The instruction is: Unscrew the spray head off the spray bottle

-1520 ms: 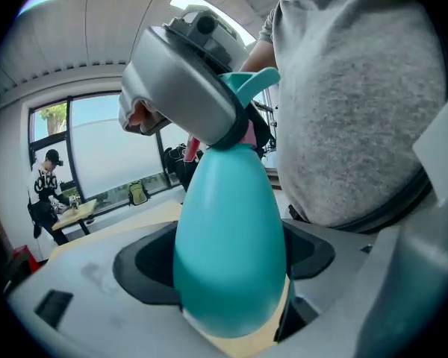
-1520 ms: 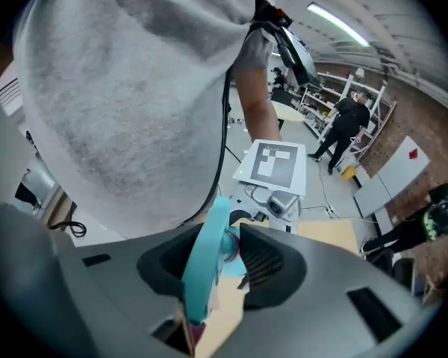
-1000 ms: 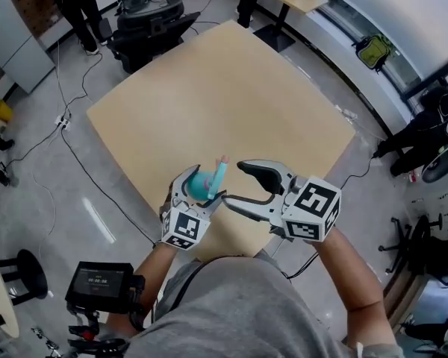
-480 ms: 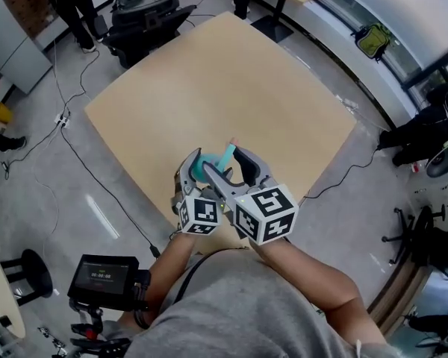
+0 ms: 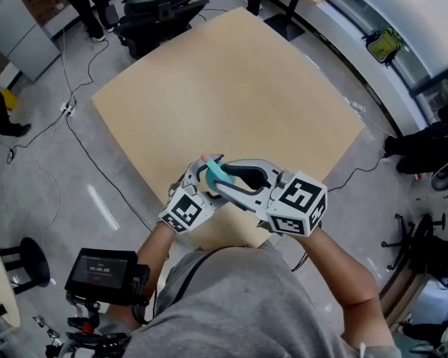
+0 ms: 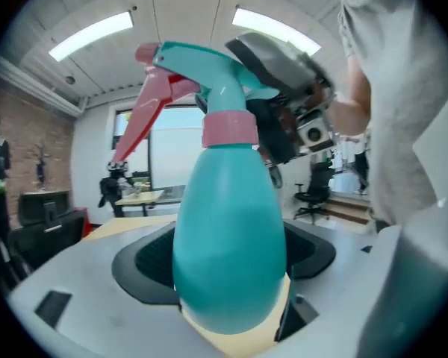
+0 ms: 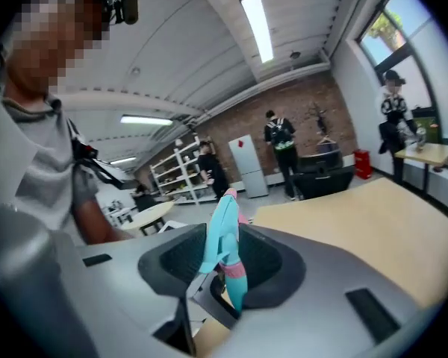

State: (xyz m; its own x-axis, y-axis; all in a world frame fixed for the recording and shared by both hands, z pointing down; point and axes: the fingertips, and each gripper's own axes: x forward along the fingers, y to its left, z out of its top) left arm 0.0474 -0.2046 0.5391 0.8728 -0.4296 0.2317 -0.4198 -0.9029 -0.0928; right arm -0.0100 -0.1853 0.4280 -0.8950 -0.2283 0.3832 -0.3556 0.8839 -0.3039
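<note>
**Swung in, clamping for the twist**

Since a second ago the right gripper (image 7: 222, 271) came in from the right. Its jaws have just been closing and now pinch the spray head (image 7: 222, 233). Jaws of the left gripper (image 6: 228, 274) stand wide, clamping the bottle (image 6: 228, 222) belly over the table's (image 5: 231, 88) near edge. Likely light, slick plastic: grip near the collar (image 6: 229, 129), not the trigger (image 6: 145, 118).

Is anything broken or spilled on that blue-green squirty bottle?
No, nothing stands out. The left gripper holds the spray bottle whole, with no spill showing; the jaws of the right gripper have just been closing on its spray head.
</note>
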